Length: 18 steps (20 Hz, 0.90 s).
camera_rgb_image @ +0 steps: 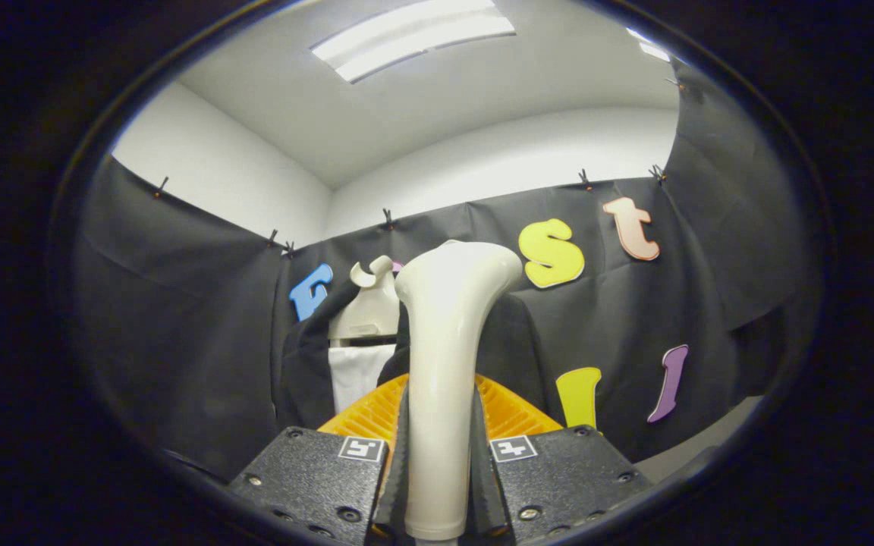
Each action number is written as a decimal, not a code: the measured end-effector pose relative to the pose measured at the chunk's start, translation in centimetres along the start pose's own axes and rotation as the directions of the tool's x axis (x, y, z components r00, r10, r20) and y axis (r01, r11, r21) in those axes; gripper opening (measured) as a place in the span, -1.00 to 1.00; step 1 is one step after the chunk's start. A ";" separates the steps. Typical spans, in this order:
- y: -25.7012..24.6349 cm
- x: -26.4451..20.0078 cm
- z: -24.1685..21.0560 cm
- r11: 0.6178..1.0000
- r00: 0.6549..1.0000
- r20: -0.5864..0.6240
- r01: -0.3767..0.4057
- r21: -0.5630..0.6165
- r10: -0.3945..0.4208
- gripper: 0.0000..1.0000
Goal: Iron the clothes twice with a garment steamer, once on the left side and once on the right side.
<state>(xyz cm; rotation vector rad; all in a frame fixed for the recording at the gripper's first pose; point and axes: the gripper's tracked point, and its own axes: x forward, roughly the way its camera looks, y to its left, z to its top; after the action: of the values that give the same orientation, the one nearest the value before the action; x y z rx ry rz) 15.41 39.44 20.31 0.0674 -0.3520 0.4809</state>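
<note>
Claw clamped on steamer handle, frame centre, head up.
Risk: smooth handle slipping or twisting before reaching dark garment behind, centre-left.

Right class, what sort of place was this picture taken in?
Probably a staged test booth indoors: black cloth walls are pinned below white walls, a dark garment on a cream hanger hangs ahead, and the tongs grip a cream plastic steamer handle.

Ceiling light panel overhead; white walls above booth cloth (clipped along top edge)
</note>
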 end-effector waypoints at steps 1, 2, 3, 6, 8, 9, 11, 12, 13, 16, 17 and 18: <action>0.0 -0.2 -0.8 1.000 1.000 -0.014 0.002 -0.004 -0.002 -0.26; 0.0 -0.4 -1.5 1.000 1.000 -0.029 0.007 -0.006 -0.007 -0.26; 0.0 -0.5 -2.2 1.000 0.999 -0.045 0.010 -0.006 -0.010 -0.26; -0.3 -1.1 -4.0 1.000 0.996 -0.082 0.017 -0.009 -0.017 -0.26; -0.5 -1.6 -5.2 1.000 0.994 -0.103 0.020 -0.007 -0.021 -0.26; -0.7 -1.9 -5.7 1.000 0.993 -0.112 0.025 -0.005 -0.026 -0.26; -1.2 -2.3 -6.6 0.999 0.992 -0.119 0.042 -0.001 -0.042 -0.26; -1.3 -2.6 -7.0 0.999 0.991 -0.124 0.048 -0.001 -0.047 -0.26; -1.4 -2.9 -7.4 0.999 0.990 -0.130 0.050 -0.002 -0.050 -0.26; -1.3 -3.7 -8.9 0.999 0.987 -0.154 0.050 -0.002 -0.050 -0.26; -1.3 -4.0 -9.5 0.999 0.985 -0.163 0.052 -0.001 -0.051 -0.25; -1.2 -4.5 -10.1 0.998 0.984 -0.171 0.056 0.002 -0.054 -0.26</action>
<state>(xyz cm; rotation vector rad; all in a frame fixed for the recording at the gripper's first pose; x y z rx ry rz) 15.50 37.85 9.27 0.0424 -0.1800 0.4299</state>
